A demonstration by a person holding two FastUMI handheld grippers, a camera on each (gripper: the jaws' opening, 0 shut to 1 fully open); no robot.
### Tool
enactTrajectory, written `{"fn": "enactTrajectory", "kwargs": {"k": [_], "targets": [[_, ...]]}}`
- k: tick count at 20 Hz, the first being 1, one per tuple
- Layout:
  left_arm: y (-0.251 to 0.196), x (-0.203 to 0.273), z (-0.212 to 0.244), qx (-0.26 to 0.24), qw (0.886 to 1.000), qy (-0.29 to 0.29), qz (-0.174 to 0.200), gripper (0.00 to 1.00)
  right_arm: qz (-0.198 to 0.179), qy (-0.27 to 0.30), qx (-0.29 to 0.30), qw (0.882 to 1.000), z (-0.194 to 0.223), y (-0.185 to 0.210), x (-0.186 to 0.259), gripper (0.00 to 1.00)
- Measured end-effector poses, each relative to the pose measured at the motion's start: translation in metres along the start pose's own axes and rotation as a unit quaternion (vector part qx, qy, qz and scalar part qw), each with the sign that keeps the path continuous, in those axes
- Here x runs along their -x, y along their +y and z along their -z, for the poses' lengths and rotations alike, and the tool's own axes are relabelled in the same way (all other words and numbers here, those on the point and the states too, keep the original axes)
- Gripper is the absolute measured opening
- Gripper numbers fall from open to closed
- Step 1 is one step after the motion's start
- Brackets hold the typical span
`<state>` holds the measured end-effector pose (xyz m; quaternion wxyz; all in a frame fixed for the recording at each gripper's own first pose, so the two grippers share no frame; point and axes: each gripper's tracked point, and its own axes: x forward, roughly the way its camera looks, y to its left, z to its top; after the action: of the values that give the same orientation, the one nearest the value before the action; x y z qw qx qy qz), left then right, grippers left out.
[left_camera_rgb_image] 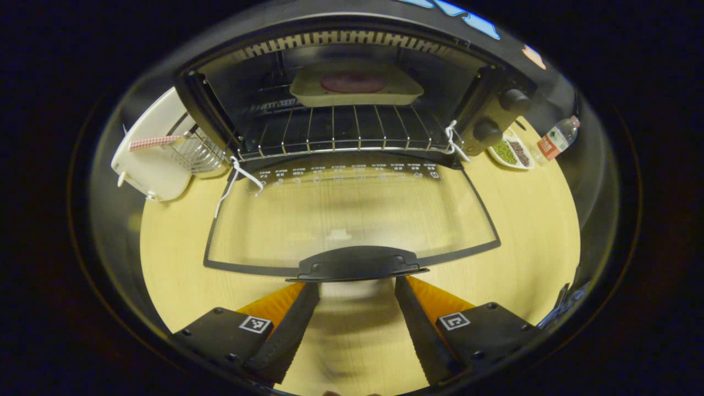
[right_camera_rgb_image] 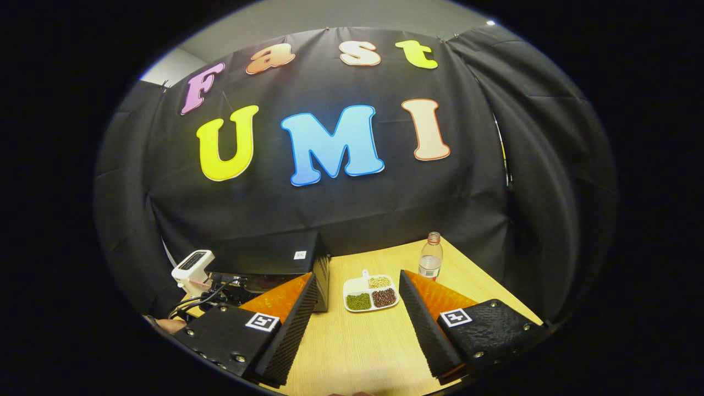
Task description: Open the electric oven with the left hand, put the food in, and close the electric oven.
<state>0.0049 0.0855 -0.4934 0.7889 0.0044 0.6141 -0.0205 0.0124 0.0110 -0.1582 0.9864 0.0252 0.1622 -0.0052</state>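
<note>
In the left gripper view the black electric oven (left_camera_rgb_image: 495, 82) stands wide open, its glass door (left_camera_rgb_image: 352, 214) folded down flat over the wooden table. A cream dish (left_camera_rgb_image: 355, 88) holding a dark red round of food rests deep on the wire rack (left_camera_rgb_image: 335, 132). My left gripper (left_camera_rgb_image: 356, 286) is open, its fingertips just short of the door handle (left_camera_rgb_image: 357, 263), one to each side and not touching it. The right gripper (right_camera_rgb_image: 358, 278) is open and holds nothing above the table, with the oven's black body (right_camera_rgb_image: 275, 253) to its left.
A white appliance (left_camera_rgb_image: 148, 159) with a wire basket (left_camera_rgb_image: 198, 151) sits left of the oven. To the oven's right are a divided dish of beans (left_camera_rgb_image: 511, 151) (right_camera_rgb_image: 370, 294) and a water bottle (left_camera_rgb_image: 558, 137) (right_camera_rgb_image: 430, 257). A white device with cables (right_camera_rgb_image: 192, 264) shows far left.
</note>
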Motion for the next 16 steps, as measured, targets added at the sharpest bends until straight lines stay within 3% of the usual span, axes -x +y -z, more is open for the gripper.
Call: {"fn": "enactTrajectory", "kwargs": {"k": [3, 4, 5, 6, 11, 13, 14, 16], "targets": [[-0.001, 0.012, -0.002, 0.004, 1.000, -0.014, 0.007, 0.92, -0.005, 0.003, 0.002, 1.000, 0.004, 0.003, 0.001, 0.91], [-0.001, 0.016, -0.004, 0.003, 1.000, -0.018, 0.008, 0.98, -0.005, 0.006, 0.003, 1.000, 0.005, 0.001, 0.001, 0.91], [-0.002, 0.020, -0.005, 0.004, 1.000, -0.022, 0.008, 0.92, -0.004, 0.008, 0.000, 1.000, 0.007, 0.001, 0.001, 0.91], [-0.002, 0.022, -0.006, 0.004, 1.000, -0.025, 0.009, 0.95, -0.005, 0.009, -0.005, 1.000, 0.006, 0.001, 0.000, 0.91], [-0.002, 0.034, -0.012, 0.007, 0.999, -0.040, 0.007, 0.92, 0.004, 0.012, -0.008, 1.000, 0.007, -0.010, -0.003, 0.91], [-0.003, 0.039, -0.015, 0.008, 0.999, -0.049, 0.007, 0.98, 0.006, 0.011, -0.015, 1.000, 0.004, -0.014, -0.005, 0.91], [-0.002, 0.039, -0.016, 0.007, 0.999, -0.052, 0.006, 0.92, 0.007, 0.011, -0.017, 1.000, 0.004, -0.016, -0.005, 0.91], [0.000, 0.043, -0.020, 0.003, 0.998, -0.060, 0.002, 0.98, 0.006, 0.012, -0.018, 1.000, 0.004, -0.018, -0.006, 0.91]]}}
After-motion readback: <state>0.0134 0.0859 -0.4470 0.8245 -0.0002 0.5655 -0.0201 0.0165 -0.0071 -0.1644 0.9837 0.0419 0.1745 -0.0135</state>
